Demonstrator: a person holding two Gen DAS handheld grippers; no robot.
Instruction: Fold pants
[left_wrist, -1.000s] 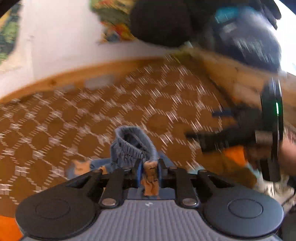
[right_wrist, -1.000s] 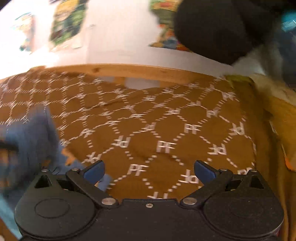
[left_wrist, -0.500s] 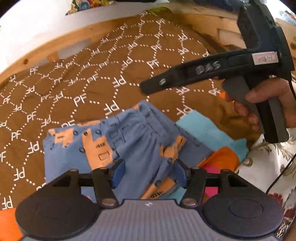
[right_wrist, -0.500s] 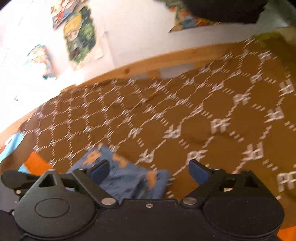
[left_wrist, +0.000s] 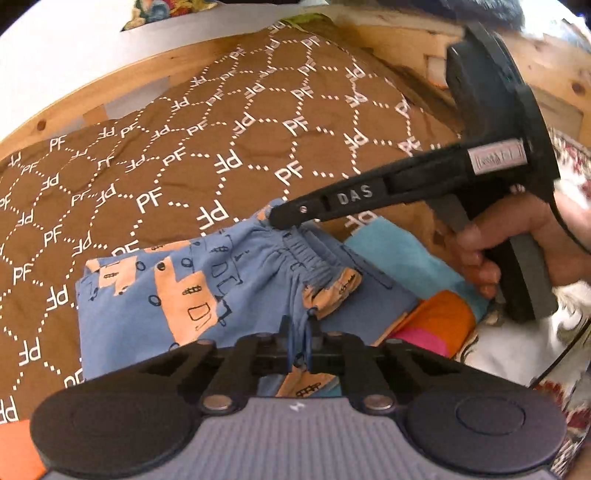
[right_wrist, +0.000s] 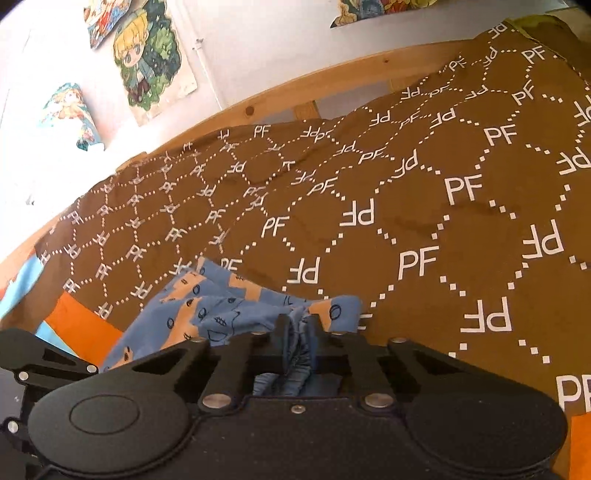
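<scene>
The pants (left_wrist: 155, 295) are small, blue with orange patches and black drawings, and lie on the brown patterned bedspread (left_wrist: 240, 147). My left gripper (left_wrist: 299, 338) is shut on the near part of their elastic waistband. My right gripper (right_wrist: 297, 338) is shut on another part of the bunched waistband; in the left wrist view its tip (left_wrist: 280, 218) touches the far waistband corner. The pants (right_wrist: 207, 306) stretch away to the left in the right wrist view.
The bedspread (right_wrist: 406, 221) covers a bed with a wooden frame (left_wrist: 110, 96) along the wall. An orange, pink and light blue cloth (left_wrist: 432, 317) lies under the pants at the right. Pictures (right_wrist: 151, 59) hang on the wall.
Both grippers were open half a second ago and have closed on the waistband. The right gripper came down from above the bedspread to the far waistband corner.
</scene>
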